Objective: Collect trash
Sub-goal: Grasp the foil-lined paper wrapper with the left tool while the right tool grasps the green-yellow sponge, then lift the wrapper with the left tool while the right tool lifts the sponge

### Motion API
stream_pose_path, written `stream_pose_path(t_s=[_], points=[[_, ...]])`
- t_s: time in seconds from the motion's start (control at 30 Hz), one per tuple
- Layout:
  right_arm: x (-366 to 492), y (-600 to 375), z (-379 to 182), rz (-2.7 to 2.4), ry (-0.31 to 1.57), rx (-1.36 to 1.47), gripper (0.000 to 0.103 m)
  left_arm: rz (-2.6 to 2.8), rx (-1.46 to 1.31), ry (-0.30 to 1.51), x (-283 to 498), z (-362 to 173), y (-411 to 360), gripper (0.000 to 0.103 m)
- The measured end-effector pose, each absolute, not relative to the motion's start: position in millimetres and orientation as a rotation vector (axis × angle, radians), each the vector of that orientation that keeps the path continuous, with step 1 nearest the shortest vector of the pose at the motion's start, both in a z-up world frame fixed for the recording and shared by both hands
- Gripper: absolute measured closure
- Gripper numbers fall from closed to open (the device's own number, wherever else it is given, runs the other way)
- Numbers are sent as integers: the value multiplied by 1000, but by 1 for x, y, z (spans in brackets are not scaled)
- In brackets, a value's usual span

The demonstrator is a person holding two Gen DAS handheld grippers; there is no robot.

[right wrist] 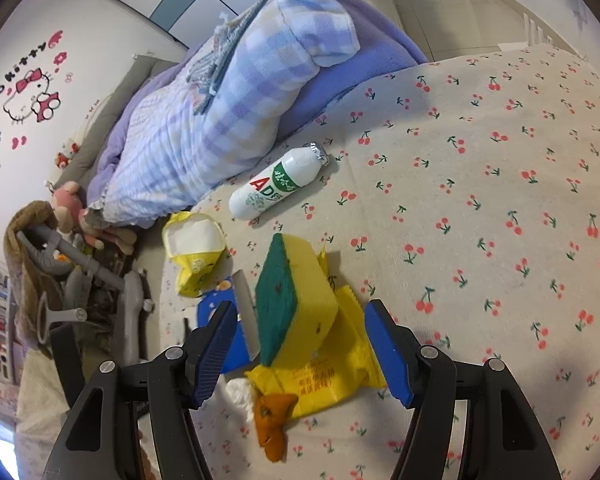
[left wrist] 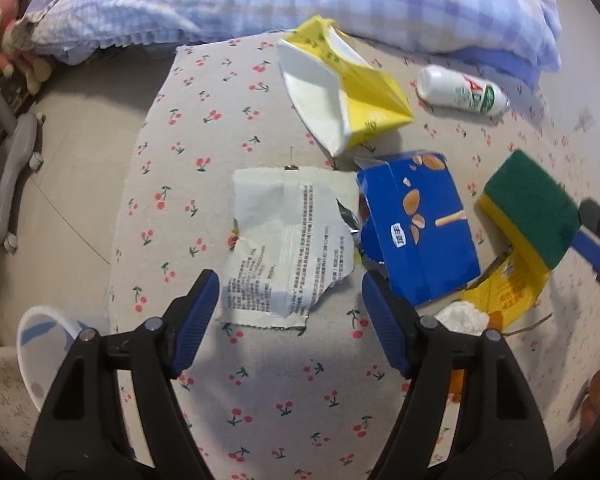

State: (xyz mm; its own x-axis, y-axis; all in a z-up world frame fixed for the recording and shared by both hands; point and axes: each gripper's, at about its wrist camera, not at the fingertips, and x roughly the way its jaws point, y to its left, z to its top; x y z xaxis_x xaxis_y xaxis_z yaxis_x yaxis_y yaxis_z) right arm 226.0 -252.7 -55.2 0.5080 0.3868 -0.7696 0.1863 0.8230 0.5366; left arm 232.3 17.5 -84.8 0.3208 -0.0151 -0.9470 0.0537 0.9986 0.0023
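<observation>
Trash lies on a cherry-print bedsheet (left wrist: 284,396). My left gripper (left wrist: 290,314) is open, its jaws on either side of the near edge of a torn white wrapper (left wrist: 288,240). Beside the wrapper lie a blue snack box (left wrist: 420,224), a yellow and white carton (left wrist: 340,92) and a white bottle (left wrist: 460,90). My right gripper (right wrist: 300,350) is open over a green and yellow sponge (right wrist: 292,300) that rests on a yellow wrapper (right wrist: 324,380). An orange peel (right wrist: 274,424) and white tissue (right wrist: 238,394) lie by it. The bottle (right wrist: 276,184) and carton (right wrist: 194,248) lie further off.
A checked blue quilt (right wrist: 220,120) is bunched along the far side of the bed. A white bowl-like object (left wrist: 44,348) sits off the bed's left edge. A grey chair base (left wrist: 12,176), stuffed toys (right wrist: 76,208) and the floor are to the left.
</observation>
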Motion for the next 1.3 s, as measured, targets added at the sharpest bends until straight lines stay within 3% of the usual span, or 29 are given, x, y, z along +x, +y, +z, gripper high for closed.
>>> stream_pose_path(t_s=[0.17, 0.27, 0.33, 0.37, 0.4, 0.63, 1.3], points=[[236, -245, -68, 121, 1076, 609, 39, 10, 112, 1265, 234, -97, 16, 30], [236, -243, -68, 131, 1069, 604, 48, -8, 73, 1260, 234, -97, 23, 49], [234, -241, -66, 132, 1061, 594, 64, -36, 44, 1237, 232, -92, 26, 57], [234, -241, -66, 130, 1062, 591, 68, -48, 42, 1227, 231, -90, 26, 76], [233, -241, -66, 133, 1064, 591, 69, -57, 43, 1228, 231, -90, 26, 80], [231, -239, -59, 143, 1039, 574, 75, -101, 26, 1196, 228, -85, 24, 84], [204, -214, -7, 206, 935, 451, 78, -194, -194, 1094, 173, -29, 44, 86]])
